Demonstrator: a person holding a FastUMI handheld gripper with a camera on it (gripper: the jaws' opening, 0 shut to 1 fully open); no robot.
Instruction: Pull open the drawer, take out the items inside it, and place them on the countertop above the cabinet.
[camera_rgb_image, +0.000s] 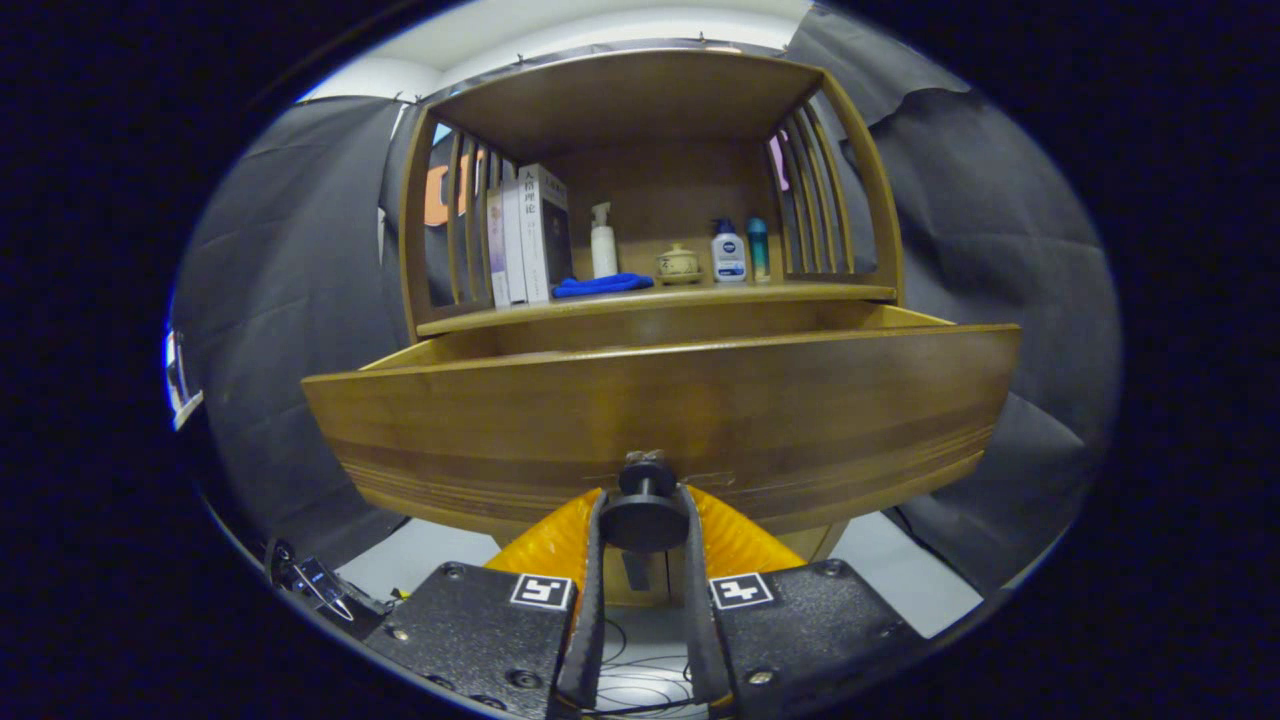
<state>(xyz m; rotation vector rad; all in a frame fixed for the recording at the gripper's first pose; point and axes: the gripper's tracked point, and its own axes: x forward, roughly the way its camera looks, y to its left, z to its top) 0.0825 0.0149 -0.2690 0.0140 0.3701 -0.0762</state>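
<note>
Against the black-draped booth, the gripper (644, 512) is clamping the round dark knob (643, 515) of the brown wooden drawer (660, 405), pulling it open; releasing and reaching inside likely comes next.

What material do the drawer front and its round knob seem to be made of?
Drawer front: likely wood with a smooth, slightly glossy brown finish; horizontal grain bands show. Knob: dark and matte, maybe metal or plastic; the look leaves it open. The claw is shut on the knob.
</note>
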